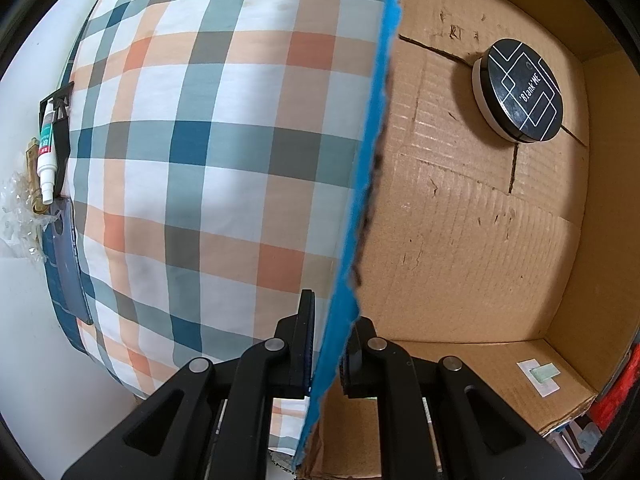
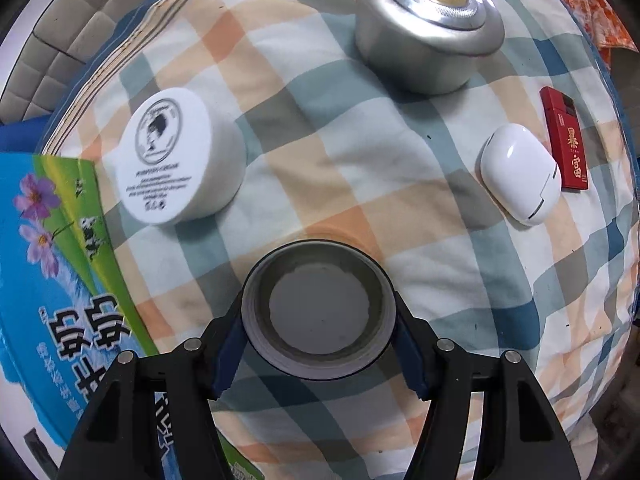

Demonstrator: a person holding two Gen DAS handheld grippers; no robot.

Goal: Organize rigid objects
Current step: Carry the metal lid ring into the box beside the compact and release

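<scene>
The left tool point(image 1: 326, 344) is clamped on the blue-printed wall of the cardboard box point(image 1: 362, 184); 1 black round tin point(image 1: 518, 90) lies inside on the box floor. The right tool point(image 2: 319, 326) points down, its pads pressed on both sides of a shallow round lid point(image 2: 319, 316) on the checked bedspread point(image 2: 320, 160). Beyond lie a white cream jar point(image 2: 176, 158), a silver tin point(image 2: 428, 28), a white earbud case point(image 2: 520, 172) and a red pack point(image 2: 564, 140).
</scene>
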